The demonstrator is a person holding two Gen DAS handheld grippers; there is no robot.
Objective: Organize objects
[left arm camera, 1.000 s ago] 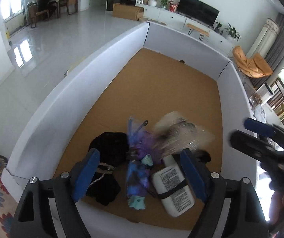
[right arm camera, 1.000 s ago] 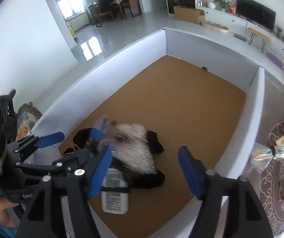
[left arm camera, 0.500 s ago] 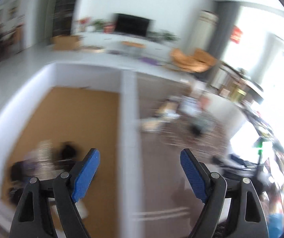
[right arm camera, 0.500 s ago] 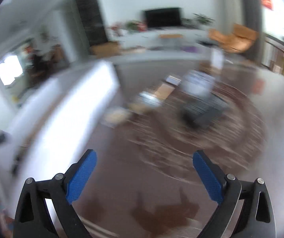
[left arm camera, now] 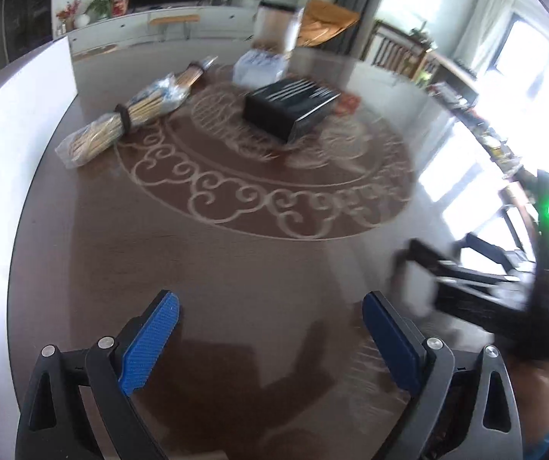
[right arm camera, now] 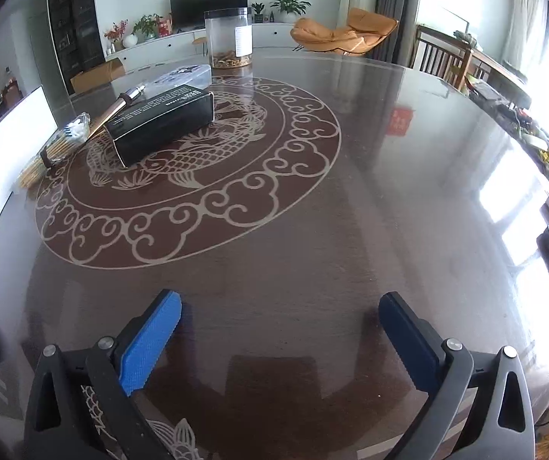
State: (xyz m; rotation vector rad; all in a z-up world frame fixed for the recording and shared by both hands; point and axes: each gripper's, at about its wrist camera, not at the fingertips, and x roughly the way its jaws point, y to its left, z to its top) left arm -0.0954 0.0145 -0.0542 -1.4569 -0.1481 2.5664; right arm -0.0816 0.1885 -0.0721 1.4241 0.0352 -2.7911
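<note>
Both my claws hang released over the dark patterned table (right arm camera: 351,191): left claw (left arm camera: 270,329), right claw (right arm camera: 280,326), nothing between the fingers. The black box (right arm camera: 159,122) lies ahead, touching the bagged chopsticks (left arm camera: 121,126).

Dark glossy round table (right arm camera: 351,211) with pale cloud-scroll and fish inlay. On top: black box (right arm camera: 161,124), bagged chopstick bundle (left arm camera: 128,120), clear jar (right arm camera: 229,37), flat plastic case (right arm camera: 182,76).

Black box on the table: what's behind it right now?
Behind the black box lie a flat clear plastic case and, farther back, a clear jar with brownish contents at its bottom. A wrapped chopstick bundle passes behind its left end. The box hides the case's lower edge.
</note>
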